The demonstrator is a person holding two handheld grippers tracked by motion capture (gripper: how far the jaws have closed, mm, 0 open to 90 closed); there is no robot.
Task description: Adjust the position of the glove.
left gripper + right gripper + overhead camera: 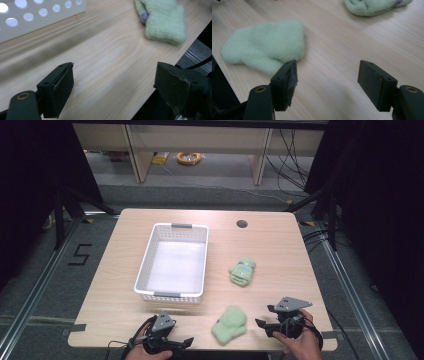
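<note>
Two pale green fuzzy mittens lie on the wooden table. The plain mitten [229,324] [267,45] [163,21] rests near the front edge, between my two grippers. The patterned mitten [242,271] [372,6] lies farther back, to the right of the white basket [145,270]. My left gripper [181,342] [113,82] hovers at the front edge, left of the plain mitten, its jaws open around bare wood. My right gripper [263,327] [328,77] sits just right of that mitten, pointing left, open with nothing between its jaws.
The white perforated basket [37,15] stands left of centre and holds nothing. A round cable hole [242,224] sits in the table's far right part. The table's front edge [200,347] runs just under both hands. Dark curtains flank the table.
</note>
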